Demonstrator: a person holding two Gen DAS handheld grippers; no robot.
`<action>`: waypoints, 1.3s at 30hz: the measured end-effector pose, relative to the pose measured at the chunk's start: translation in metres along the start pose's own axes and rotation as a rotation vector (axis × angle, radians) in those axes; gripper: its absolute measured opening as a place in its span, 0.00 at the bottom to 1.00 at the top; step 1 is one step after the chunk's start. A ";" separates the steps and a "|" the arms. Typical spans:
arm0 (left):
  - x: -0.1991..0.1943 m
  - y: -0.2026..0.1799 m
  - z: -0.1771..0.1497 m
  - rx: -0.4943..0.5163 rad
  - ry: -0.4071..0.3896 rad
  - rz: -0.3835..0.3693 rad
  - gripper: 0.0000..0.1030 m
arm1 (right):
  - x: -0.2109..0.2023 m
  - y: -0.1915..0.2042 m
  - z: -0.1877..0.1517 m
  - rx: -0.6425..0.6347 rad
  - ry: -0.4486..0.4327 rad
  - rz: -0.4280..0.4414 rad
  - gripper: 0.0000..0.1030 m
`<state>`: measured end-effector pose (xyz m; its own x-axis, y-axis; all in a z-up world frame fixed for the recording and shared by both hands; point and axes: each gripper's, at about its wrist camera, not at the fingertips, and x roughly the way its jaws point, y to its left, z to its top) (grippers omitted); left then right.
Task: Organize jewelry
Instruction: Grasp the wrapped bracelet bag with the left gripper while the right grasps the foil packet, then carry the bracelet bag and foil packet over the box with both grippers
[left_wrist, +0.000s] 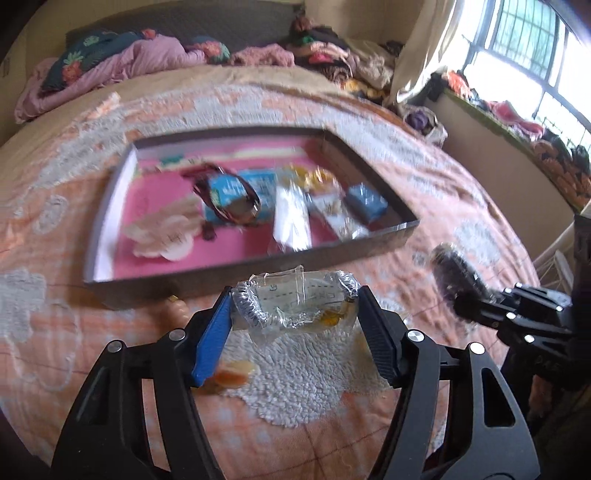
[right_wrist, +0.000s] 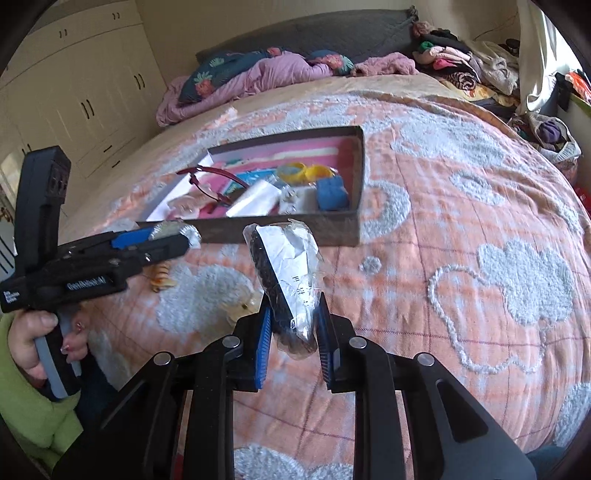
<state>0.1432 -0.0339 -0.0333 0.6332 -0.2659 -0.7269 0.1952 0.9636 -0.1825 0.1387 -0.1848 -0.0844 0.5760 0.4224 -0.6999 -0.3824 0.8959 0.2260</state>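
two packets were up off the bedspread (right_wrist: 461, 229), one in each gripper. the left gripper (left_wrist: 295, 295) pinched a clear packet (left_wrist: 295, 306) sideways across its pads, jaws part-spread around it. the right gripper (right_wrist: 293, 325) was pressed together on a dark packet (right_wrist: 284, 273), its long axis pointing up toward the box (right_wrist: 360, 173). the box lay just ahead of both, its near wall closest to the left one.
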 end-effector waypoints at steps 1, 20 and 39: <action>-0.006 0.002 0.002 -0.005 -0.017 0.003 0.56 | -0.001 0.002 0.002 -0.002 -0.005 0.003 0.20; -0.021 0.023 0.034 -0.058 -0.097 0.015 0.56 | -0.011 0.018 0.053 -0.035 -0.105 0.010 0.20; 0.013 0.012 0.059 -0.019 -0.071 -0.008 0.56 | 0.000 0.008 0.096 -0.026 -0.153 -0.029 0.20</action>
<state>0.1978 -0.0273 -0.0059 0.6835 -0.2742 -0.6766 0.1867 0.9616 -0.2010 0.2046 -0.1642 -0.0178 0.6893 0.4145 -0.5942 -0.3816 0.9049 0.1885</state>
